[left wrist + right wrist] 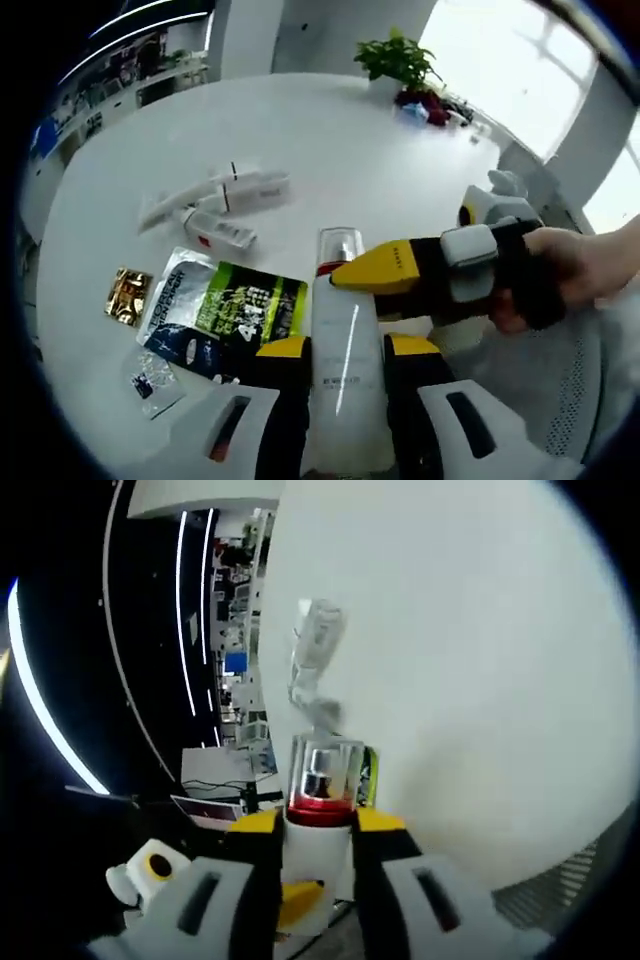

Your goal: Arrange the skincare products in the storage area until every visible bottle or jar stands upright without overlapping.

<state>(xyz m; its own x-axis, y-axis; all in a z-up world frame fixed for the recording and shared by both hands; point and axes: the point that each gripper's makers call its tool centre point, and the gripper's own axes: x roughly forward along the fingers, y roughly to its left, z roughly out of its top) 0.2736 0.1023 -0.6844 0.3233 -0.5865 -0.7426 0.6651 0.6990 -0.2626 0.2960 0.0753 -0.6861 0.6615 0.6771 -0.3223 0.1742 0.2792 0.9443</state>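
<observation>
1. White pump bottle with a clear cap and red collar [345,350] stands over the round white table [330,140], pinched by both your tongs.
2. Your left gripper [345,362] clamps its body.
3. Your right gripper [318,832] clamps just under the collar.
4. White tubes [225,200] and green-black sachets [225,310] lie flat behind.

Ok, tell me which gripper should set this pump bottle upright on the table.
Left, probably. The left gripper clamps the white pump bottle by its body; the right gripper only pinches near the clear cap.
</observation>
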